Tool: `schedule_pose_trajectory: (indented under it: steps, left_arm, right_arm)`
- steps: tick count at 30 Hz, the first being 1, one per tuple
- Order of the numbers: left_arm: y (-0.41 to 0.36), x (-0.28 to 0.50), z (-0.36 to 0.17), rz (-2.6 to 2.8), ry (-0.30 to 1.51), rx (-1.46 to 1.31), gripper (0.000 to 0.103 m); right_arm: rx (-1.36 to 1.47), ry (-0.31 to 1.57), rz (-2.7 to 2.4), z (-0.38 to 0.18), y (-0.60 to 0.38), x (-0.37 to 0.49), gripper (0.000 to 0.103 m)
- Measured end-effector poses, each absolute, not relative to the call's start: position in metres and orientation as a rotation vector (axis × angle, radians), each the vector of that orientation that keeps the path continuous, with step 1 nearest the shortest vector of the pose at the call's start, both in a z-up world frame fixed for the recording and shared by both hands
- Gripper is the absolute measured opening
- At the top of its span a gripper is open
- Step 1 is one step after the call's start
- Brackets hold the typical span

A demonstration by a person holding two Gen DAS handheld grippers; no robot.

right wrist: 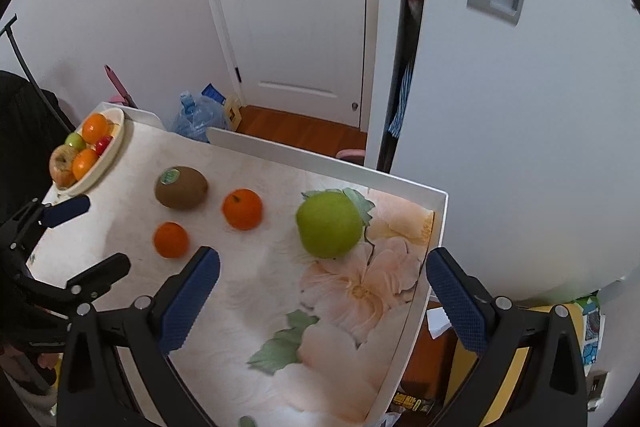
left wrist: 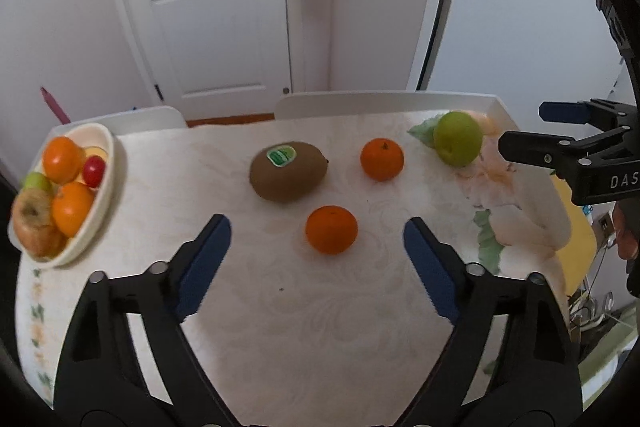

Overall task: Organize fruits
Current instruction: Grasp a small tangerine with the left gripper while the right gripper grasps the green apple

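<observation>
A cream bowl at the table's far left holds oranges, an apple, a green fruit and a red one. Loose on the table lie a kiwi, two oranges and a green apple. My left gripper is open and empty, just short of the near orange. My right gripper is open and empty, just short of the green apple. The bowl, kiwi and oranges also show in the right wrist view.
The table has a pale floral cloth and a white raised rim at the back and right. A white door and wall stand behind. A water jug sits on the floor beyond the table. The right gripper's body hangs over the table's right edge.
</observation>
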State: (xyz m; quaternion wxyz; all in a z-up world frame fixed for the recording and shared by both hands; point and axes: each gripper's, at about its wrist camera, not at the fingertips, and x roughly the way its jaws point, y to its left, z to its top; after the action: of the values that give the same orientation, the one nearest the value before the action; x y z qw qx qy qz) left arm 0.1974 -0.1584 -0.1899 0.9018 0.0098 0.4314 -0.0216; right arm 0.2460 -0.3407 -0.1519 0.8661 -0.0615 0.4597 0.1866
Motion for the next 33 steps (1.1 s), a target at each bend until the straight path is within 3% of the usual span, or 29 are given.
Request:
schedule_pose_trajectory:
  steps: [6,9,12,18,24,33]
  left_arm:
    - [-0.164,0.212,-0.218,-0.019,0.935,0.018,0.081]
    - [-0.165,0.217,-0.228,-0.02,0.959,0.017,0.066]
    - [-0.168,0.219,-0.235,-0.025,0.976,0.02,0.063]
    - [-0.171,0.223,-0.241,-0.035,0.995,0.013,0.043]
    - [-0.171,0.222,-0.242,-0.041,0.998,0.033,0.041]
    - [-0.17,0.219,-0.24,-0.032,1.004,0.032,0.041]
  right_arm:
    - [-0.156,0.989,0.422,-0.179,-0.343,0.267,0.103]
    - [-0.156,1.0,0.437,-0.19,-0.344,0.274,0.102]
    - [-0.164,1.009,0.448,-0.197,-0.344,0.28,0.1]
    - [-0.19,1.017,0.468,-0.203,-0.34,0.289,0.09]
    - [-0.199,1.025,0.487,-0.208,-0.336,0.293,0.077]
    - [-0.207,1.03,0.5,-0.211,-0.331,0.297,0.069]
